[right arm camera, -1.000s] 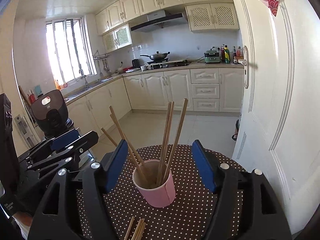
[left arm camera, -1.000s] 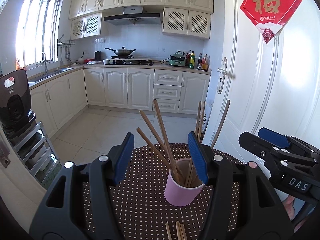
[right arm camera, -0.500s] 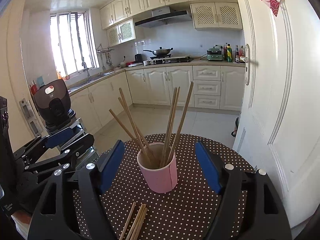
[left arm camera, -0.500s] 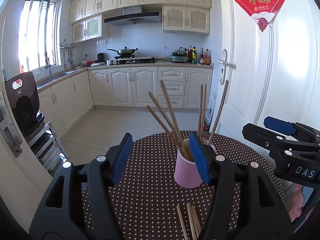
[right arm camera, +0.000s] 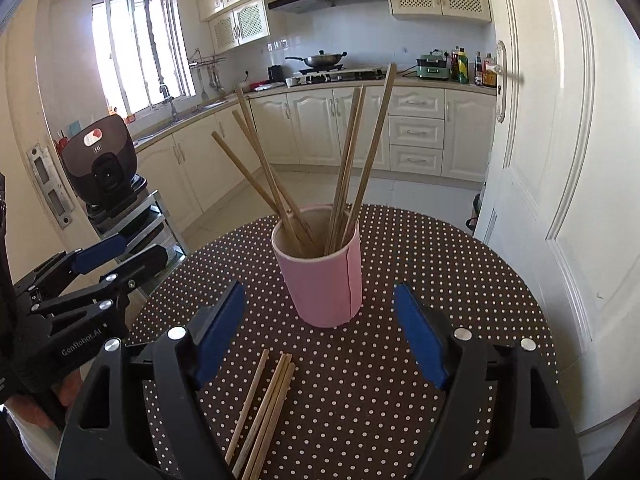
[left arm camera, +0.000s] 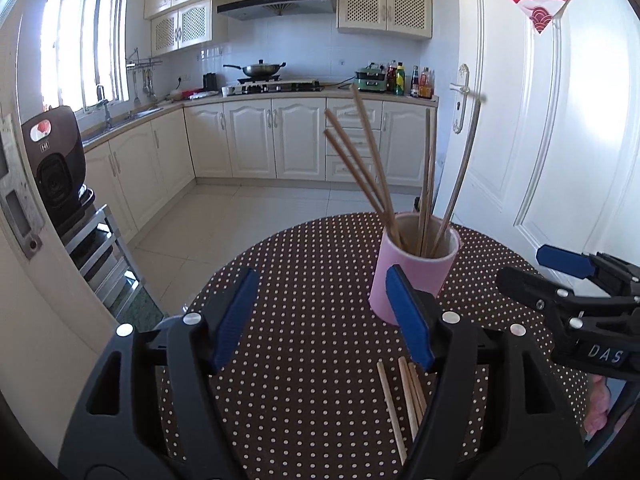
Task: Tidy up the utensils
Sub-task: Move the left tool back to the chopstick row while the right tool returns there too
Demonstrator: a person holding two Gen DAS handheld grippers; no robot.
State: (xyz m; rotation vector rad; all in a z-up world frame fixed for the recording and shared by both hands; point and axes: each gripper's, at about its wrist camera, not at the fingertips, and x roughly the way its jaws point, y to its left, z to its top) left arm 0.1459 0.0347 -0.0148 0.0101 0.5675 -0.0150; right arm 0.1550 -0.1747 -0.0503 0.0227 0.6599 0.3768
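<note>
A pink cup point(right arm camera: 322, 276) stands upright on the round dotted table point(right arm camera: 440, 272) and holds several wooden chopsticks point(right arm camera: 348, 160). It also shows in the left wrist view point(left arm camera: 416, 268). Several loose chopsticks point(right arm camera: 264, 408) lie flat on the table in front of the cup; they also show in the left wrist view point(left arm camera: 404, 400). My right gripper point(right arm camera: 320, 332) is open and empty, just in front of the cup, above the loose chopsticks. My left gripper point(left arm camera: 324, 316) is open and empty, left of the cup.
The table stands beside a white door point(right arm camera: 560, 160) on the right. A black appliance point(left arm camera: 56, 168) sits on a metal rack point(left arm camera: 100, 256) to the left. Kitchen cabinets point(left arm camera: 280, 140) and tiled floor lie beyond.
Both grippers have pulled back and risen from the cup, so it looks farther away. More of the loose chopsticks on the table has come into view. Both stay open.
</note>
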